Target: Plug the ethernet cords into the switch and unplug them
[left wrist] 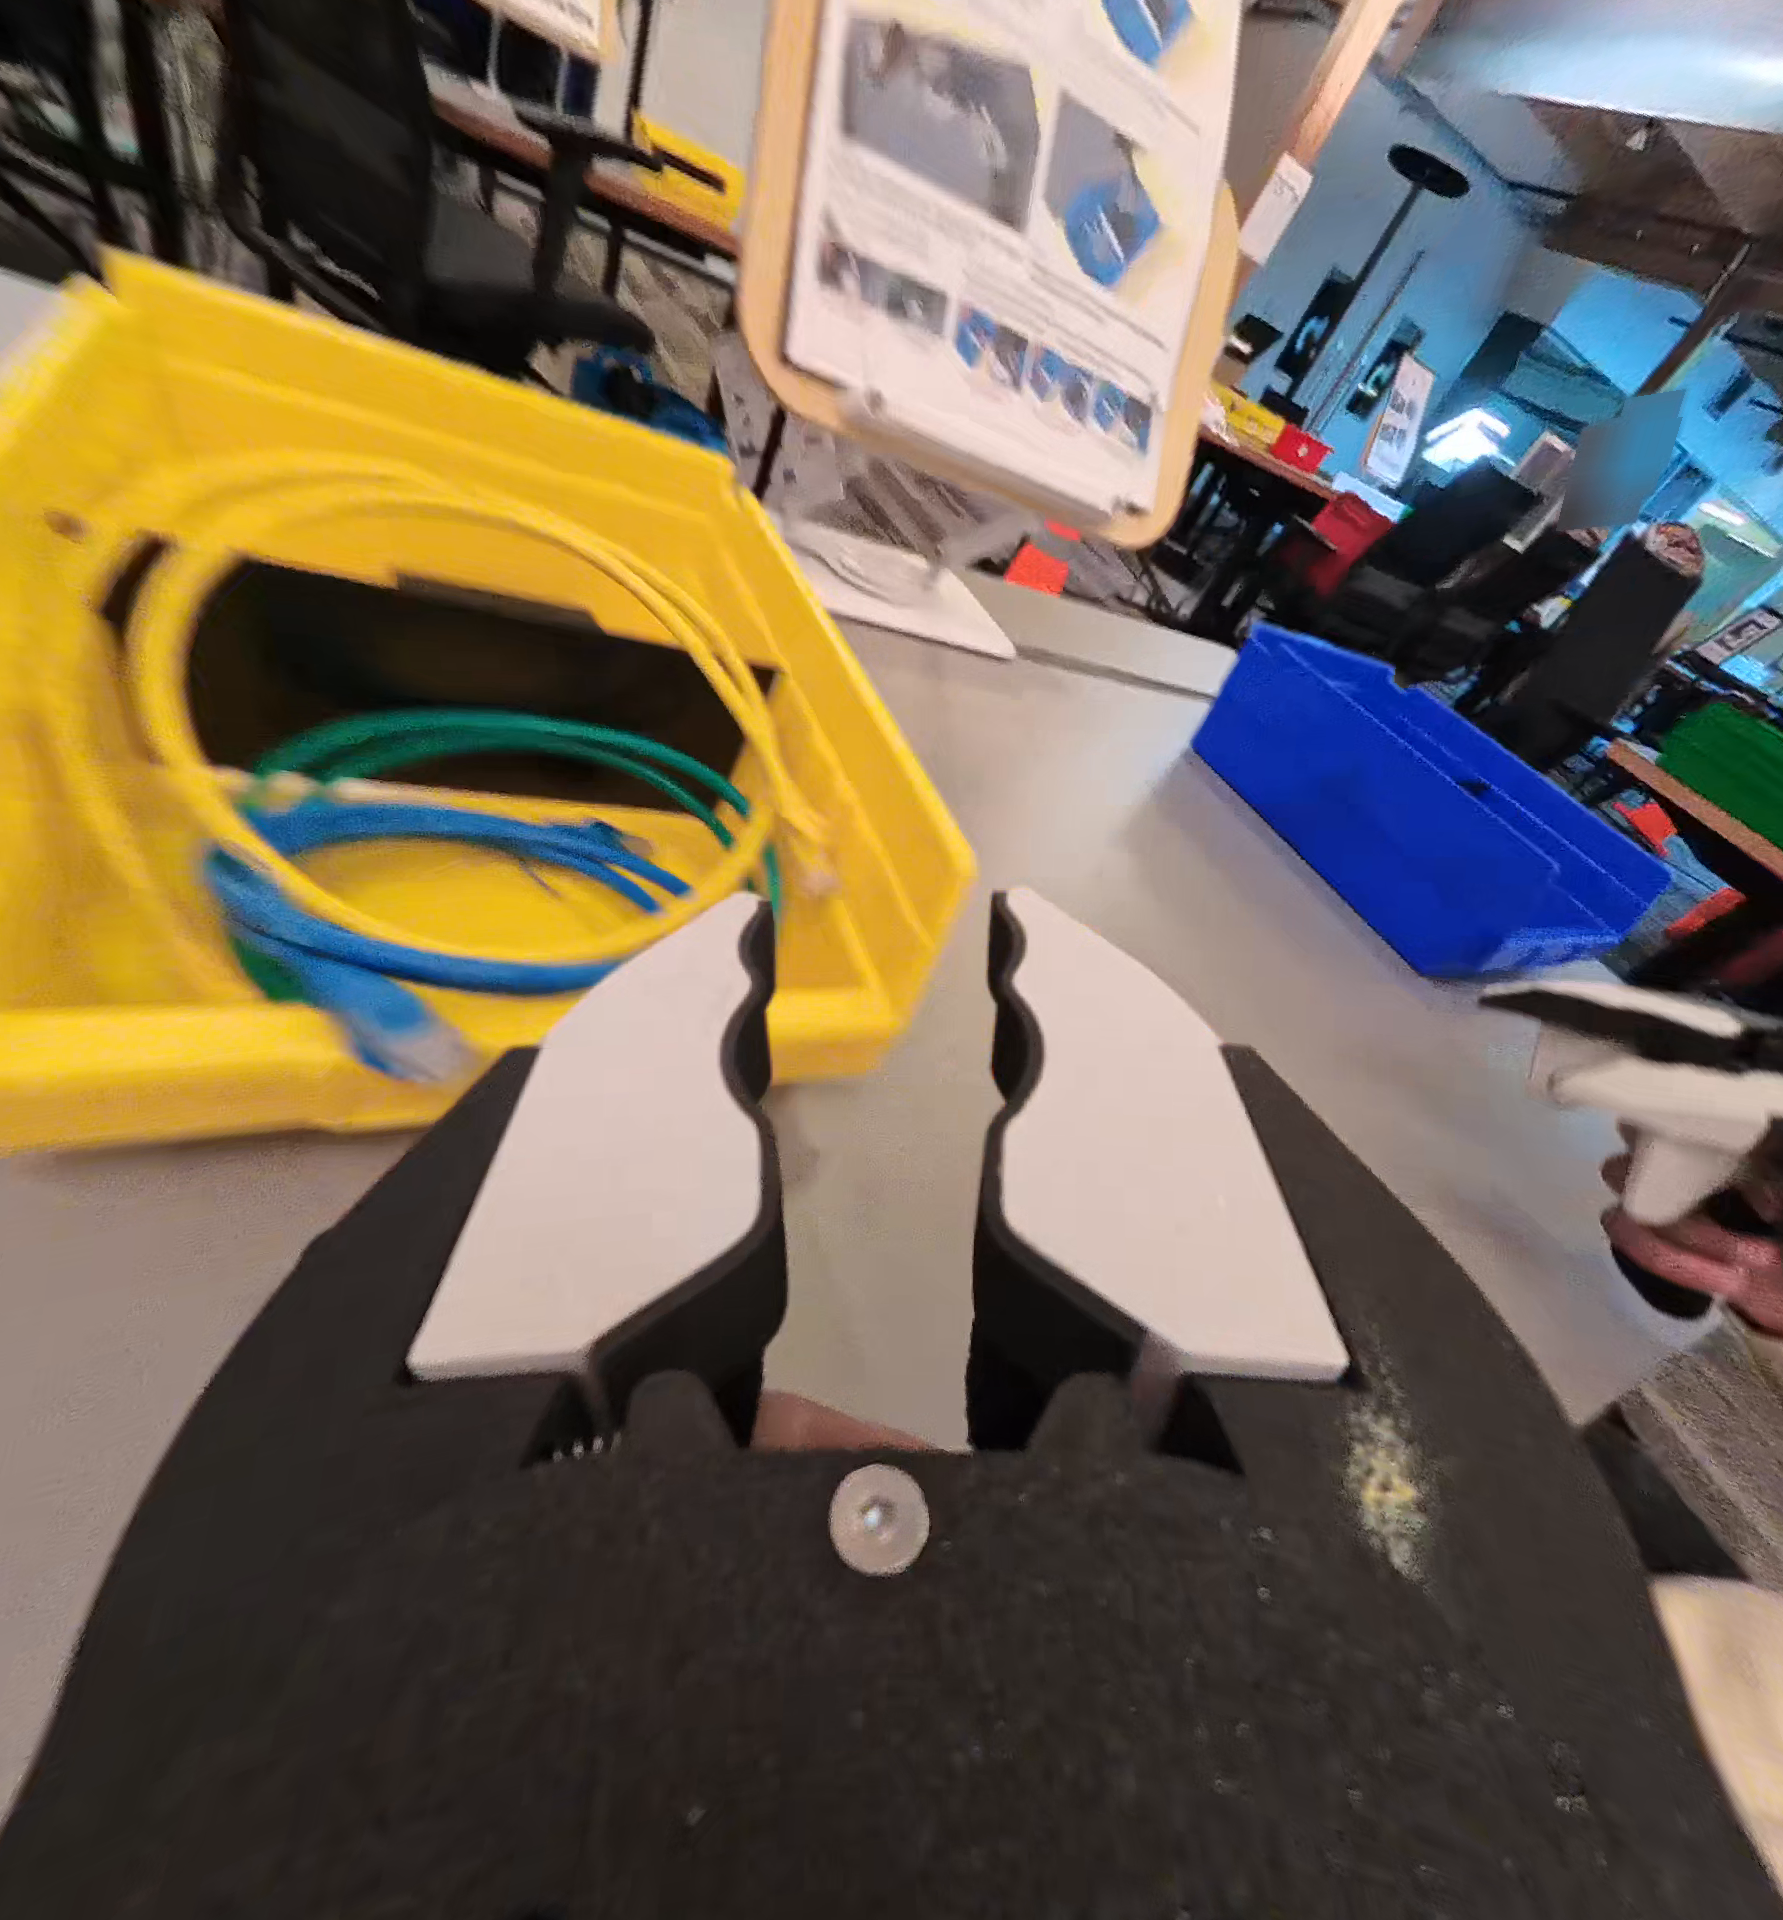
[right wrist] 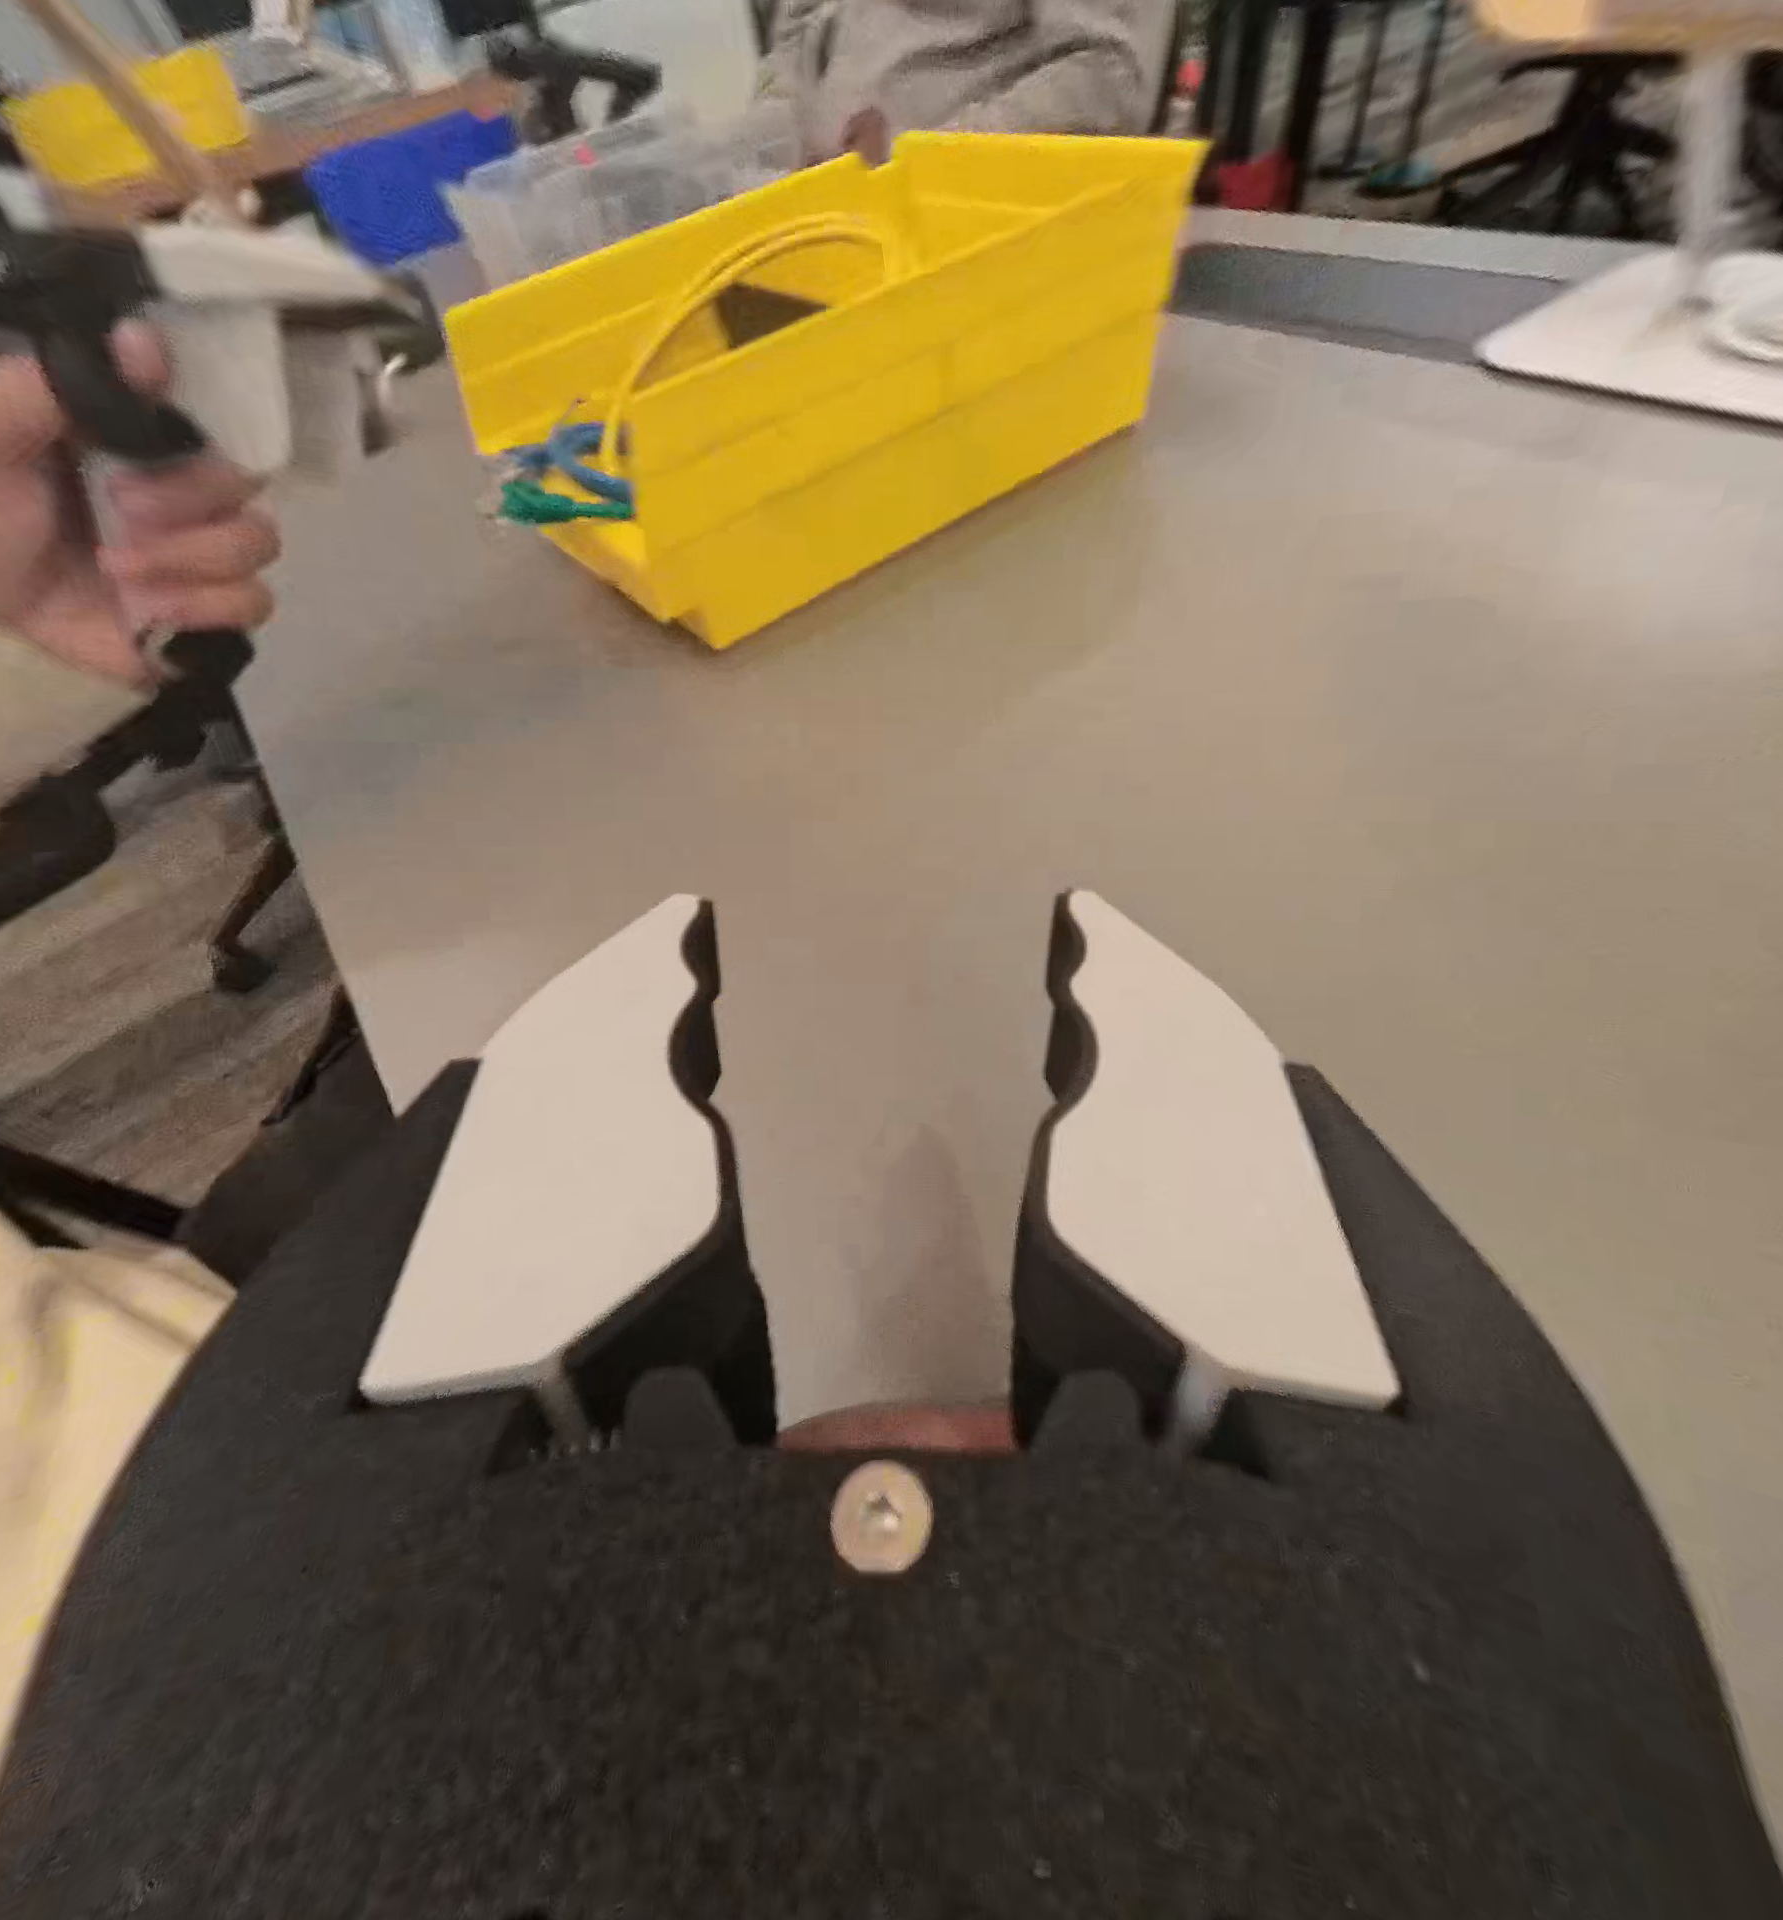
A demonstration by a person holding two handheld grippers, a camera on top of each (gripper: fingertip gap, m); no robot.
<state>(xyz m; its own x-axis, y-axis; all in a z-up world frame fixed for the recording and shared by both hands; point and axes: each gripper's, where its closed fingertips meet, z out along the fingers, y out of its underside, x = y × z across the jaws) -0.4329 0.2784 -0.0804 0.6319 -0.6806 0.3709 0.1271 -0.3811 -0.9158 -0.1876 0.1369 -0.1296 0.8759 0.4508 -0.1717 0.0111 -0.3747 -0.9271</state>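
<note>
A yellow bin [left wrist: 56, 748] stands on the grey table and holds coiled ethernet cords: a yellow cord [left wrist: 430, 935], a blue cord [left wrist: 347, 966] and a green cord [left wrist: 513, 732]. A black box, perhaps the switch [left wrist: 430, 675], lies at the back of the bin. My left gripper [left wrist: 876, 914] is open and empty just in front of the bin's near right corner. In the right wrist view the bin [right wrist: 918, 416] stands farther off, with cord ends [right wrist: 554, 478] hanging out of its open end. My right gripper [right wrist: 882, 914] is open and empty over bare table.
A blue bin [left wrist: 1406, 810] stands on the table to the right. A stand with a printed instruction sheet [left wrist: 991, 239] rises behind the yellow bin on a white base [right wrist: 1676, 353]. The table's left edge [right wrist: 274, 790] drops to the floor. A person sits behind the table.
</note>
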